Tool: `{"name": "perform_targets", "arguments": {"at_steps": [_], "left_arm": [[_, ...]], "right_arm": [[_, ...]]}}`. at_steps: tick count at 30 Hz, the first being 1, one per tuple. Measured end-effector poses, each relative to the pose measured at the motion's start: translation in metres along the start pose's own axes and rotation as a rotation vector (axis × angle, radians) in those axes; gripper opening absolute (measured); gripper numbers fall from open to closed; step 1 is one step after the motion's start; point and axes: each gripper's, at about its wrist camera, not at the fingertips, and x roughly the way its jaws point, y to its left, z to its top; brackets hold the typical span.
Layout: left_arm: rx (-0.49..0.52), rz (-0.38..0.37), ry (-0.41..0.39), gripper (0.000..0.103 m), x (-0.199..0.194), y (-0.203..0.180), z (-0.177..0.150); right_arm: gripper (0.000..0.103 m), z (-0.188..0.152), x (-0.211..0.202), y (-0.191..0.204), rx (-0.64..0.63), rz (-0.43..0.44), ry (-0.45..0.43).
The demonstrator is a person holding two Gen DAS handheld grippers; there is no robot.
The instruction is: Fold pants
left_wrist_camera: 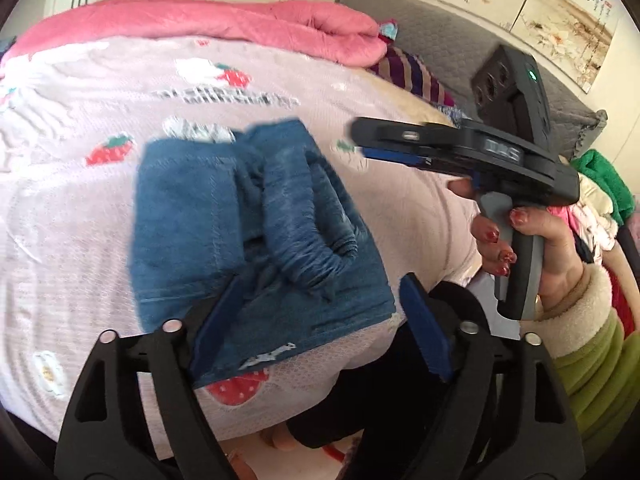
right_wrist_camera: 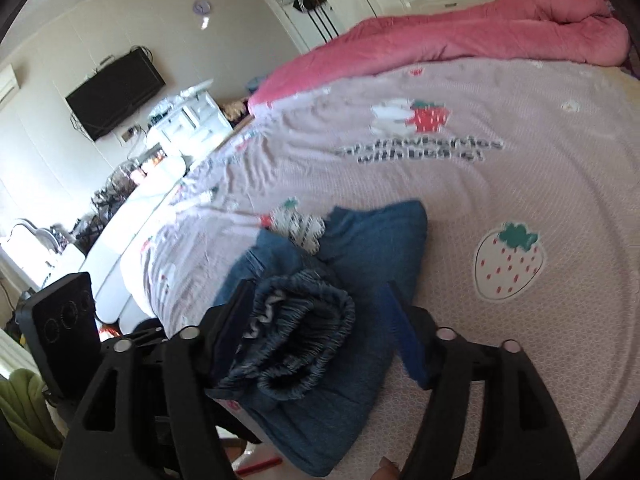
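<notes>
The left tongs (left_wrist_camera: 316, 322) are standing wide apart over the near edge of the blue pants (left_wrist_camera: 256, 232), gripping nothing; one blue pad (left_wrist_camera: 218, 316) is overlapping the denim in the picture, the other is hanging just beyond the pants' corner. The right tongs (right_wrist_camera: 320, 334) are also spread wide, framing the gathered elastic waistband (right_wrist_camera: 296, 340) without pinching it. In the left wrist view the right tongs are reaching in from the side of the pants, carried by the right hand (left_wrist_camera: 532, 240), which is wearing red nail polish and a cream and green fleece sleeve (left_wrist_camera: 588, 344).

The pants are lying folded into a compact bundle on the bed (right_wrist_camera: 500, 184), close to its near edge, with the waistband resting on top of the folded denim. The bed is wearing a pale pink cover printed with strawberries and blurred lettering.

Beyond the pants, along the far side of the bed, a pink quilt (left_wrist_camera: 248, 24) is lying bunched. A striped cloth (left_wrist_camera: 412, 76) is sitting near the quilt's end, next to a grey padded headboard (left_wrist_camera: 440, 28). Off the bed's side, a black television (right_wrist_camera: 114, 92) is hanging on the wall.
</notes>
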Motion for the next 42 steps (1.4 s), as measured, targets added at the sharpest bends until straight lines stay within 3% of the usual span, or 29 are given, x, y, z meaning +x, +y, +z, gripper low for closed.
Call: {"name": "perform_targets", "arguments": {"at_steps": [1, 3, 6, 13, 18, 22, 27, 33, 36, 38, 40, 41, 42], "left_arm": [[-0.005, 0.01, -0.013, 0.08, -0.006, 0.003, 0.001], [-0.023, 0.034, -0.034, 0.089, -0.018, 0.011, 0.005], [-0.067, 0.084, -0.074, 0.093, -0.034, 0.03, 0.011], [-0.149, 0.167, -0.118, 0.093, -0.062, 0.069, 0.035], [-0.127, 0.179, -0.109, 0.093, -0.059, 0.08, 0.061], [-0.099, 0.154, -0.05, 0.093, -0.034, 0.084, 0.077], [-0.046, 0.117, 0.039, 0.093, -0.001, 0.086, 0.084], [-0.051, 0.079, 0.063, 0.093, 0.016, 0.096, 0.074], [-0.071, 0.062, 0.11, 0.092, 0.026, 0.104, 0.068], [-0.085, 0.059, 0.141, 0.085, 0.034, 0.107, 0.063], [-0.073, 0.051, 0.168, 0.078, 0.04, 0.105, 0.059], [-0.068, 0.043, 0.173, 0.067, 0.042, 0.103, 0.057], [-0.06, 0.033, 0.179, 0.055, 0.043, 0.1, 0.055]], "right_arm": [[0.081, 0.001, -0.007, 0.004, -0.008, 0.003, -0.02], [0.081, 0.001, -0.02, 0.01, -0.028, 0.008, -0.058], [0.084, -0.001, -0.035, 0.021, -0.054, 0.006, -0.097], [0.087, -0.016, -0.05, 0.062, -0.193, 0.001, -0.12], [0.087, -0.041, -0.039, 0.102, -0.336, 0.029, -0.057], [0.087, -0.067, -0.024, 0.133, -0.435, 0.053, 0.009], [0.087, -0.09, 0.014, 0.165, -0.589, 0.005, 0.087], [0.087, -0.103, 0.059, 0.177, -0.701, -0.052, 0.169], [0.083, -0.104, 0.071, 0.176, -0.74, -0.078, 0.18], [0.076, -0.104, 0.079, 0.175, -0.768, -0.096, 0.194], [0.062, -0.103, 0.088, 0.171, -0.795, -0.126, 0.205], [0.058, -0.104, 0.09, 0.171, -0.807, -0.13, 0.204], [0.045, -0.104, 0.092, 0.17, -0.822, -0.133, 0.2]]}}
